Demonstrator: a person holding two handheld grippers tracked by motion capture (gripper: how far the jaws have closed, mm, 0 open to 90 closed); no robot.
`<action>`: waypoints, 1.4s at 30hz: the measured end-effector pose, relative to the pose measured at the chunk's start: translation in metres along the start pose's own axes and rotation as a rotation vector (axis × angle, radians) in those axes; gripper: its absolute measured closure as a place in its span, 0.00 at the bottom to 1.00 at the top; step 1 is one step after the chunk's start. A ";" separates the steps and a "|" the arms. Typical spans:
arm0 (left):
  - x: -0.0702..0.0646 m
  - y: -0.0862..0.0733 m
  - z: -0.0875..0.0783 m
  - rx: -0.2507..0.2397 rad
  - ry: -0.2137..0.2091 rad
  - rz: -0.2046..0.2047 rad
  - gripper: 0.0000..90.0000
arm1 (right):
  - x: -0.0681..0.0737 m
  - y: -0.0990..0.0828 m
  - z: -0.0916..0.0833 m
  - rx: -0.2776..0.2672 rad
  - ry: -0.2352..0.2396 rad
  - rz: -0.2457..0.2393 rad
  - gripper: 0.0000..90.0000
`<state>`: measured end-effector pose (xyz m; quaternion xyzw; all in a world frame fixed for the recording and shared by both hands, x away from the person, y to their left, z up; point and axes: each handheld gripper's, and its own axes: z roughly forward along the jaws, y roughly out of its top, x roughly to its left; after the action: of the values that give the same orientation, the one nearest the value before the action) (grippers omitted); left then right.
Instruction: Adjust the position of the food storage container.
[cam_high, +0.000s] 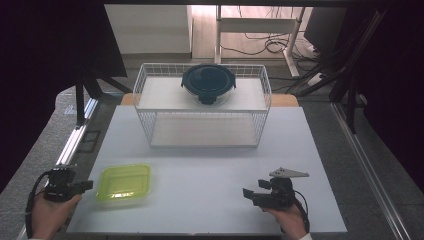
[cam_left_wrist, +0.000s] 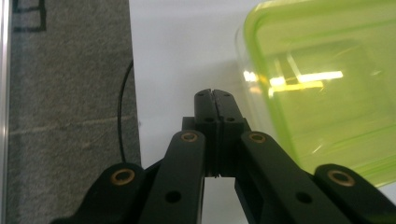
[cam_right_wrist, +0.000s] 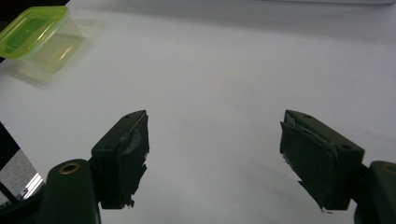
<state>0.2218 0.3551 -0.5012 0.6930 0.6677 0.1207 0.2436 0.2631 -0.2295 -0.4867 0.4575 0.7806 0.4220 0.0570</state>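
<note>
Left gripper (cam_high: 86, 185) sits at the near left corner of the table (cam_high: 210, 150), partly off its left edge, jaws pressed together with nothing between them; the left gripper view shows the closed tips (cam_left_wrist: 214, 100) over bare white surface. Green box (cam_high: 124, 183) lies just beside it, near the table's front left corner, flat on the surface, lid on as far as can be told, not touched by either gripper. In the left gripper view the box (cam_left_wrist: 322, 88) is just to the right of the tips, apart from them.

Right gripper (cam_high: 250, 194) rests near the front edge toward the right, held in a hand (cam_high: 287, 220), jaws spread wide, empty; right gripper view shows the two pads (cam_right_wrist: 133, 154) over bare table, the box (cam_right_wrist: 35, 30) far off at the upper left.

Farther back, a white wire basket (cam_high: 202, 107) stands at the middle of the far edge. On its upper shelf sits a round bowl with dark lid (cam_high: 208, 82), untouched.

Judgement: work looks at the very start. Nothing gripped, nothing lifted. Left gripper seems headed for the green box but would need to open first. All of grasping, carrying and placing is left. Whether the box goes to the basket can't be told.
</note>
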 end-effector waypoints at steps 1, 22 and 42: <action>0.000 -0.001 0.002 0.009 -0.003 0.001 1.00 | 0.000 0.000 0.000 -0.002 -0.003 0.000 0.26; -0.027 -0.001 0.021 0.051 -0.095 0.031 1.00 | -0.002 0.000 -0.002 -0.007 -0.031 0.025 0.26; -0.069 0.025 0.045 0.056 -0.161 0.106 1.00 | -0.002 0.000 -0.002 -0.005 -0.032 0.022 0.27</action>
<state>0.2605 0.2799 -0.5160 0.7415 0.6113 0.0587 0.2700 0.2634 -0.2326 -0.4856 0.4727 0.7734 0.4172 0.0658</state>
